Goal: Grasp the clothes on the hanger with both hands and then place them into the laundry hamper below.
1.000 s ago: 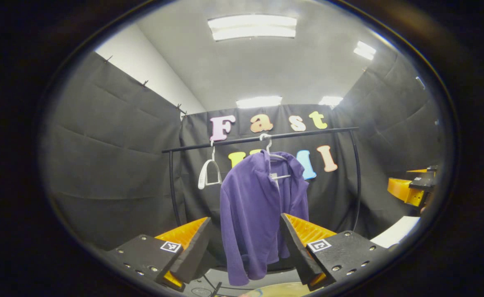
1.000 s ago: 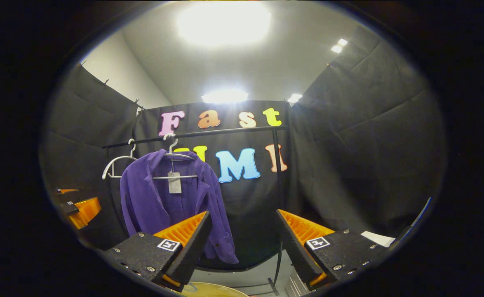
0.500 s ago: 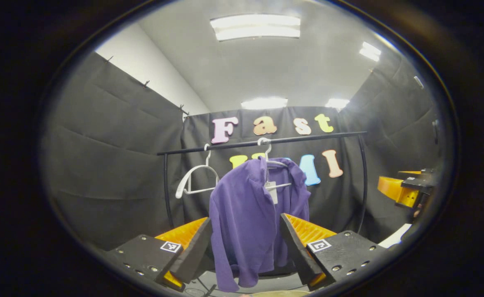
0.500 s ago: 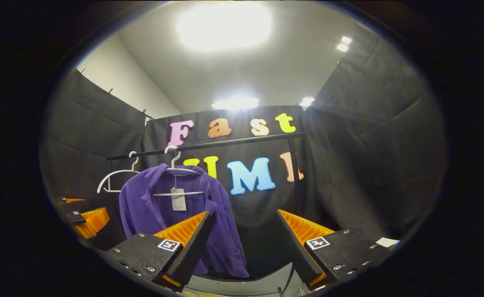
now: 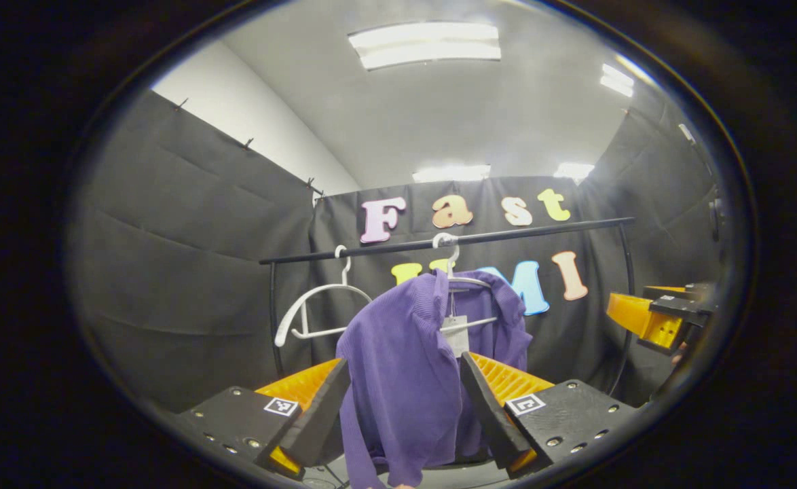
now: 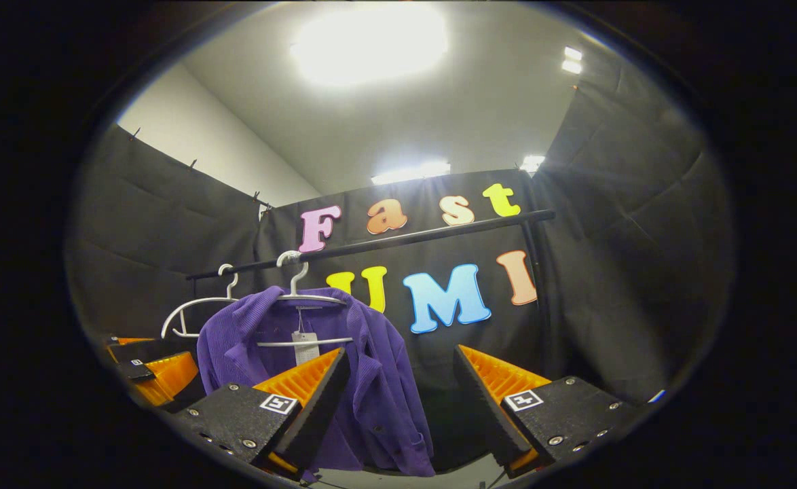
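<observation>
Garment: a purple jacket (image 5: 405, 367) is hung on a white hanger (image 5: 463, 299) from the black rail (image 5: 453, 239), near the rail's middle in the left gripper view.
Long axis: the jacket is hung lengthwise downward, collar at the top, hem at the bottom; its open front is turned toward the right gripper view (image 6: 317, 380), where a pale tag (image 6: 301, 345) is seen inside.
Second hanger: an empty white hanger (image 5: 317, 309) is hung on the same rail, just beside the jacket.
Left claw (image 5: 404, 407): its fingers are spread apart, nothing is clamped; the jacket is framed in the gap, farther off.
Right claw (image 6: 398, 401): its fingers are spread apart, nothing is held; the jacket is seen behind one finger.
Hidden: the jacket's hem is cut off at the lower edge in the left gripper view; one sleeve is partly covered by a finger in the right gripper view.
</observation>
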`<state>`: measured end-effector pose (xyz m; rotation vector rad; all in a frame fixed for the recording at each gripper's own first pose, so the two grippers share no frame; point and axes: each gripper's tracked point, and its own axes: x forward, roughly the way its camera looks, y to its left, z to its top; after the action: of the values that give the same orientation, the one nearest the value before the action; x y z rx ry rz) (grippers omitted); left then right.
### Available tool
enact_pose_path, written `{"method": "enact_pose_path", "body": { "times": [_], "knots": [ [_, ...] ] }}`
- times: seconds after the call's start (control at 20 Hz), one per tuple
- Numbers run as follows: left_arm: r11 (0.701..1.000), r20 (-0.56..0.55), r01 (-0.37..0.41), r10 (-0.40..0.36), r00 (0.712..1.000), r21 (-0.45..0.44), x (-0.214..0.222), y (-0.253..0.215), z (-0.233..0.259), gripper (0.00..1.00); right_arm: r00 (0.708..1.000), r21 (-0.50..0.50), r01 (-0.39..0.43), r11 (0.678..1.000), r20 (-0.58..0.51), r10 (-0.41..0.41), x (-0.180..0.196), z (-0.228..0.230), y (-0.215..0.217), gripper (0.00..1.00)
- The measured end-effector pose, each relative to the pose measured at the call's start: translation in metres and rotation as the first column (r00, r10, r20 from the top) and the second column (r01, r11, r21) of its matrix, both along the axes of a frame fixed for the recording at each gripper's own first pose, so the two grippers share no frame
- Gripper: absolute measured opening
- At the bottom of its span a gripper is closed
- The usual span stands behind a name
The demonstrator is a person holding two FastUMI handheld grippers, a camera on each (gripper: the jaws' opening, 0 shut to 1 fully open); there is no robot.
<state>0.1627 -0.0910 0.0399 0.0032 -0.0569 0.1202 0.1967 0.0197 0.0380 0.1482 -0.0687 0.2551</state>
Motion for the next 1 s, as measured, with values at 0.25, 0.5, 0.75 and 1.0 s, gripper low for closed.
{"method": "enact_pose_path", "body": {
  "times": [0.25, 0.5, 0.75, 1.0],
  "knots": [
    [0.999, 0.008, -0.013, 0.014, 1.000, -0.041, 0.039, -0.015, -0.003, 0.99, 0.999, 0.007, -0.045, 0.999, 0.006, 0.045, 0.037, -0.004, 0.010, 0.94],
    [0.999, -0.010, -0.024, 0.023, 1.000, -0.041, 0.077, -0.028, -0.016, 0.99, 0.997, 0.041, -0.082, 0.996, -0.007, 0.082, 0.074, -0.010, 0.021, 0.94],
    [0.997, -0.040, -0.076, 0.075, 0.996, -0.022, 0.109, -0.023, -0.031, 0.94, 0.988, 0.076, -0.145, 0.987, -0.040, 0.148, 0.108, -0.024, 0.047, 0.95],
    [0.994, -0.058, -0.106, 0.105, 0.993, -0.024, 0.133, -0.020, -0.043, 0.99, 0.969, 0.112, -0.210, 0.971, -0.107, 0.222, 0.137, -0.048, 0.077, 0.95]
  ]
}}
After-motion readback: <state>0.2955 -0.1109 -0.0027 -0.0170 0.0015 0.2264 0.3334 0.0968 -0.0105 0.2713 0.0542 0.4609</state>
